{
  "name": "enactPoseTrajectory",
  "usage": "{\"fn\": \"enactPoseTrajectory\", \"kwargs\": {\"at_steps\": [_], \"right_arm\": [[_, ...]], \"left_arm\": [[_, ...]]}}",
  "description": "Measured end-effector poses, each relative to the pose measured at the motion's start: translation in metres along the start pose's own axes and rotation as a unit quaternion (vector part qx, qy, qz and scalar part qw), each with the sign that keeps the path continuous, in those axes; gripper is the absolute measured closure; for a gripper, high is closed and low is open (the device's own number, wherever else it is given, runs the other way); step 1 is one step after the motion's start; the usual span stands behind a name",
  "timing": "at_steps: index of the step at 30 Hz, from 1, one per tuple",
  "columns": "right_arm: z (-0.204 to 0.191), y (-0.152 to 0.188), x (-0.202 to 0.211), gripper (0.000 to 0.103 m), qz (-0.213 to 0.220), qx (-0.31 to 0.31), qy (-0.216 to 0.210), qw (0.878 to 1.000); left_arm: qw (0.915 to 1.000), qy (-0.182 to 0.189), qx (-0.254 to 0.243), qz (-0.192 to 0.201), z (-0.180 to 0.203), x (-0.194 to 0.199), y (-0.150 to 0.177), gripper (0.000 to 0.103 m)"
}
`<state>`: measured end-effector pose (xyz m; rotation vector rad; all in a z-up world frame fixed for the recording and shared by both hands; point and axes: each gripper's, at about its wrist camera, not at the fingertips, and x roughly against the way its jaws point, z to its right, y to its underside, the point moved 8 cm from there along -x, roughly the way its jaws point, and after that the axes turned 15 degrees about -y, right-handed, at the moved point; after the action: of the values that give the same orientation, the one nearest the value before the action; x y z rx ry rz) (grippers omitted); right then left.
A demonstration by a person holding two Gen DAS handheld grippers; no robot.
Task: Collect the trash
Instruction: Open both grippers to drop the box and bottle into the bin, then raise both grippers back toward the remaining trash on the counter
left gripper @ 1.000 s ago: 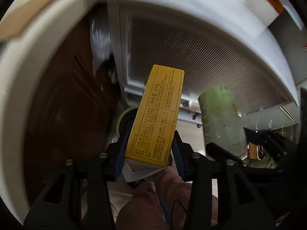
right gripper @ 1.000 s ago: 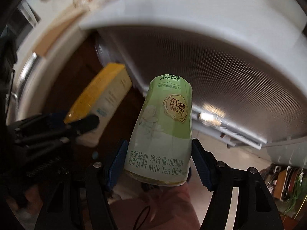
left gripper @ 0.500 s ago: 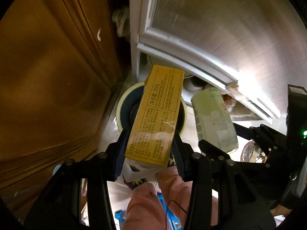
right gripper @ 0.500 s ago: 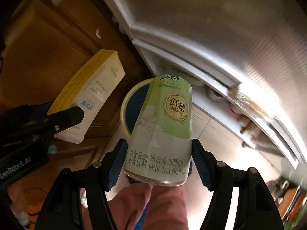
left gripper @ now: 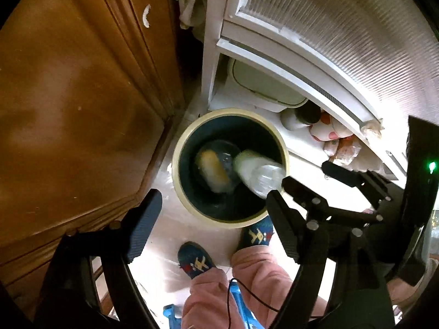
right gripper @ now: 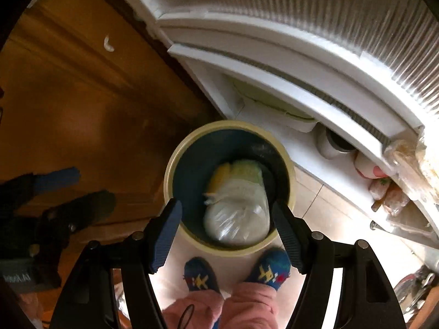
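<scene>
A brown wooden cabinet (left gripper: 76, 104) filled the left side of the scene, and a white unit with a ribbed translucent panel (left gripper: 343, 27) rose on the right, with a pale lidded container (left gripper: 263, 85) tucked under its lower edge. On the light floor (left gripper: 162, 246) between them stood a round bin (left gripper: 175, 172) with a cream rim and a dark blue interior. The person stood just beside the bin in pink trousers (right gripper: 247, 307) and blue patterned slippers (left gripper: 196, 260), toes near the rim. The left hand-held gripper (left gripper: 211, 227) hung above the near edge of the bin with its jaws spread wide and nothing between them. The right hand-held gripper (right gripper: 226, 235) was likewise spread wide and empty, positioned directly over the bin opening; in the left wrist view it appeared to the right of the bin (left gripper: 354, 189). The green milk tea bottle (right gripper: 237, 205) was inside the bin, blurred, its clear base toward the camera; whether it had come to rest could not be determined. In the left wrist view the bottle (left gripper: 258, 171) lay against the right inner wall. The yellow box (left gripper: 212, 170) was also inside the bin, low near the bottom, just left of the bottle and also blurred.
</scene>
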<state>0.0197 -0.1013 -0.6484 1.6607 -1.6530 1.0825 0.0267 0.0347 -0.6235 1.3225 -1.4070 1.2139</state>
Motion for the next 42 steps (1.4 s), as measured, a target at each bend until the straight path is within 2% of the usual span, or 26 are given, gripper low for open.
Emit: {"fn": "enactPoseTrajectory", "kwargs": {"at_steps": [6, 15, 17, 30, 37, 42], "right_arm": [[-0.002, -0.006, 0.017, 0.032, 0.008, -0.004, 0.013, 1.0], [-0.038, -0.003, 0.097, 0.032, 0.027, -0.011, 0.027, 0.999], [-0.046, -0.003, 0.112, 0.032, 0.026, -0.013, 0.029, 0.999], [-0.108, 0.004, 0.201, 0.031, -0.005, 0.016, 0.026, 1.0], [-0.148, 0.001, 0.257, 0.031, 0.004, 0.073, 0.021, 0.997], [-0.18, -0.015, 0.317, 0.031, 0.048, 0.122, 0.029, 0.991]], "left_arm": [[0.9999, -0.001, -0.002, 0.013, -0.009, 0.032, 0.004, 0.027], [0.9989, -0.005, -0.003, 0.047, -0.014, 0.102, 0.004, 0.025], [0.9983, -0.004, -0.008, 0.057, -0.014, 0.12, 0.006, 0.021], [0.9939, -0.005, -0.031, 0.106, -0.029, 0.239, 0.018, 0.02], [0.9858, -0.018, -0.039, 0.162, -0.049, 0.316, 0.014, 0.02], [0.976, -0.029, -0.034, 0.213, -0.061, 0.371, 0.006, 0.02]]}}
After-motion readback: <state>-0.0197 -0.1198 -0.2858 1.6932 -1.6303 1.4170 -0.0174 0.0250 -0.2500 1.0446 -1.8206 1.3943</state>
